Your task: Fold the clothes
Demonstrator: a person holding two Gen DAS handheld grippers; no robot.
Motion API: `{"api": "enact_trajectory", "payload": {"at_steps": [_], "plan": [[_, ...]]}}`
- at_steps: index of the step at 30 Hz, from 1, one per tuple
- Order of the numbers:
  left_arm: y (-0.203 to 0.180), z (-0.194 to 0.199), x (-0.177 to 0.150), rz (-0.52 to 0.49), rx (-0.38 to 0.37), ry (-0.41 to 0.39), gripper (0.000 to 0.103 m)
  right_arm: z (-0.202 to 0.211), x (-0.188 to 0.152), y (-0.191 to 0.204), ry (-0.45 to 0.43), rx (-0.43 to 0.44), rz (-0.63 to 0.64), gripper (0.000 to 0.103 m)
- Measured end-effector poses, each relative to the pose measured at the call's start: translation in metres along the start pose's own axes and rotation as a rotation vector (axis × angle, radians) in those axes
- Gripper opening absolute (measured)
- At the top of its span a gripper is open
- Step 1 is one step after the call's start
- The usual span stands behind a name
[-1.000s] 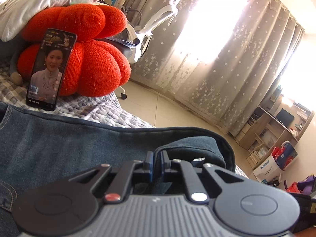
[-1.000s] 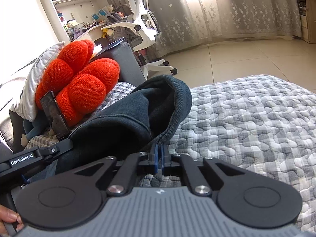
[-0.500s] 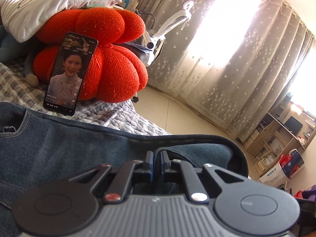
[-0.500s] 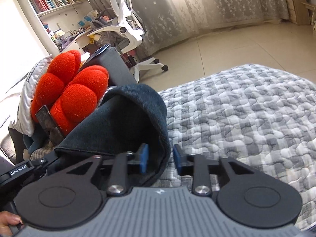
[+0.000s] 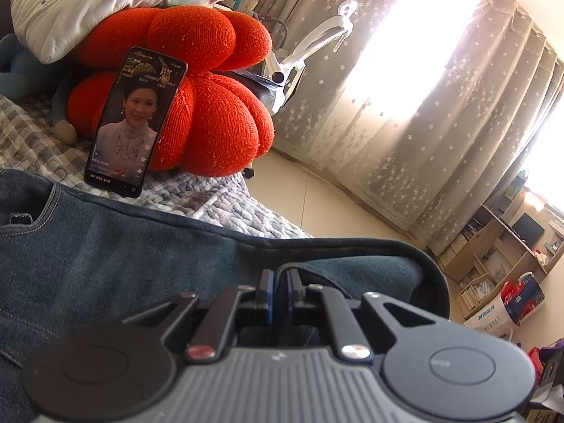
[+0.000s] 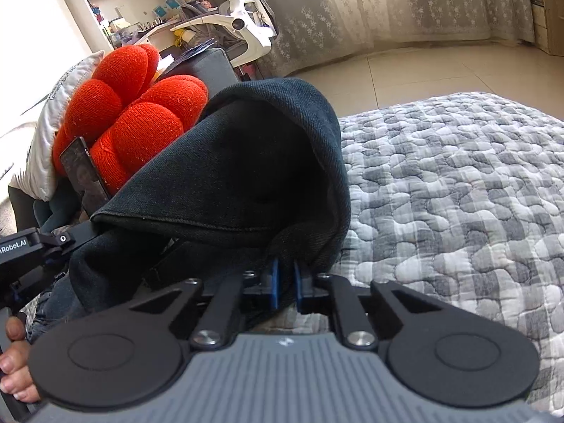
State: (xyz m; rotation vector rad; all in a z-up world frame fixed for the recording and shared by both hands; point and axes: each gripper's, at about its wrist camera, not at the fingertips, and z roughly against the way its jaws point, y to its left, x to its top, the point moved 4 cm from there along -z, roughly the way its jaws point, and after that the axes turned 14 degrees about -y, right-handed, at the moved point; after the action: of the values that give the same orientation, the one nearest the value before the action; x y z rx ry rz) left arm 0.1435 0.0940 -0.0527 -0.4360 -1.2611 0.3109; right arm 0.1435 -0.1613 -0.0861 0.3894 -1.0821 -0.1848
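Dark blue jeans (image 5: 123, 257) lie across the quilted bed, and one end is lifted into a hanging fold (image 6: 246, 176). In the left wrist view my left gripper (image 5: 280, 292) is shut on the denim hem, which loops over its fingertips. My right gripper (image 6: 285, 282) is under the raised fold. Its jaws are closing and its blue pads press on a thin edge of the denim. The left gripper's body (image 6: 35, 246) shows at the left of the right wrist view, held by a hand (image 6: 14, 363).
A red pumpkin cushion (image 5: 211, 105) lies at the bed's head with a lit phone (image 5: 135, 120) leaning on it and a white pillow (image 5: 105, 3) on top. The grey quilt (image 6: 458, 194) stretches right. Beyond are a white office chair (image 6: 243, 24), curtains and shelves.
The right gripper opened half a second ago with the denim edge between its pads and has shut on it again, a little lower. The left gripper kept its grip.
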Motion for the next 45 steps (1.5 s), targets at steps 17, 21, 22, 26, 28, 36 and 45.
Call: {"api": "enact_trajectory", "payload": {"at_steps": [17,21,22,26,28,36,45], "plan": [[0.012,-0.012,0.006,-0.024,0.007,0.016,0.007,0.007,0.093,-0.035,-0.202,-0.240,0.235,0.001],[0.018,-0.021,0.006,-0.022,0.033,0.027,0.008,-0.016,0.098,-0.044,-0.202,-0.258,0.266,0.001],[0.019,-0.023,0.006,-0.025,0.041,0.027,0.008,-0.016,0.096,-0.044,-0.200,-0.249,0.267,0.002],[0.019,-0.031,0.005,-0.053,0.056,0.027,0.008,-0.004,0.081,-0.037,-0.162,-0.180,0.266,0.015],[0.019,-0.034,0.003,-0.060,0.064,0.031,0.008,0.004,0.073,-0.033,-0.144,-0.164,0.290,0.031],[0.021,-0.035,0.002,-0.053,0.071,0.033,0.008,0.038,0.069,-0.011,-0.161,-0.080,0.404,0.046],[0.020,-0.035,0.000,-0.051,0.068,0.031,0.009,0.012,0.013,0.000,0.110,0.014,0.435,0.047]]}}
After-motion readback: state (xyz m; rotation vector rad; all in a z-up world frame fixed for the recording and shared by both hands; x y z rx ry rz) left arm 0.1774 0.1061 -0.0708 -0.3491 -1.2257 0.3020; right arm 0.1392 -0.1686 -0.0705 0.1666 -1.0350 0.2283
